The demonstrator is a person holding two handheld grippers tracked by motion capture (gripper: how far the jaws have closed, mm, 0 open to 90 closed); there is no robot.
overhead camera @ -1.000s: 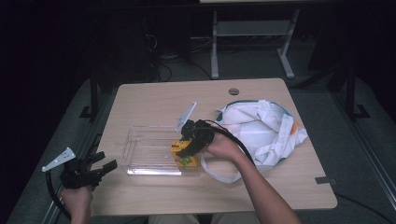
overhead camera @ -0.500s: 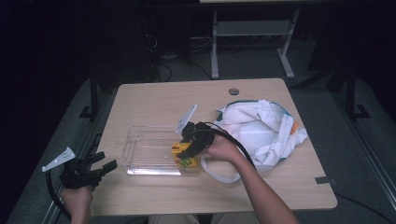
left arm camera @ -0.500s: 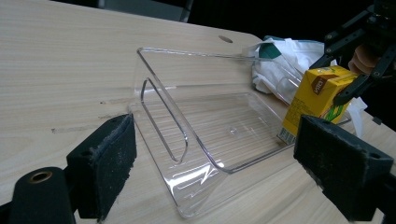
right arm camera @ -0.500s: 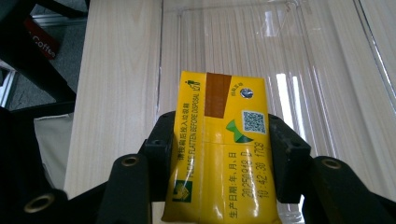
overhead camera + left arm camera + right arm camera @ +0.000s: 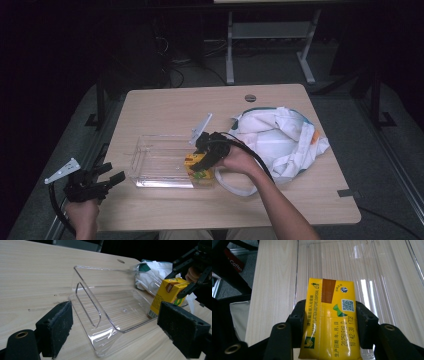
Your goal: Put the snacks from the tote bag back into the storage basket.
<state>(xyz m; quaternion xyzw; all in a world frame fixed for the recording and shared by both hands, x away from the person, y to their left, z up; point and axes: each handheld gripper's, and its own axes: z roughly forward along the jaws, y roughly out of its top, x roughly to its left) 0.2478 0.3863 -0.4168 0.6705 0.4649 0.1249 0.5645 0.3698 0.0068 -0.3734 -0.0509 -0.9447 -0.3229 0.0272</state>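
Observation:
A yellow drink carton (image 5: 196, 165) (image 5: 168, 295) (image 5: 329, 322) stands at the right end of a clear plastic tray (image 5: 150, 165) (image 5: 110, 312) (image 5: 372, 272). My right gripper (image 5: 204, 161) (image 5: 329, 326) is shut on the carton, its pads pressing both sides. In the left gripper view the carton's foot rests at the tray's far rim. My left gripper (image 5: 112, 176) (image 5: 117, 332) waits open off the table's front left corner, pointing at the tray with nothing between its pads.
A crumpled white cloth bag (image 5: 280, 140) (image 5: 152, 271) with teal trim lies right of the tray. The wooden table (image 5: 165, 107) has a round cable hole (image 5: 250, 98) near its far edge. A metal stand (image 5: 270, 45) is behind the table.
The right gripper with the carton has shifted slightly at the tray's right end. The left gripper has stayed where it was.

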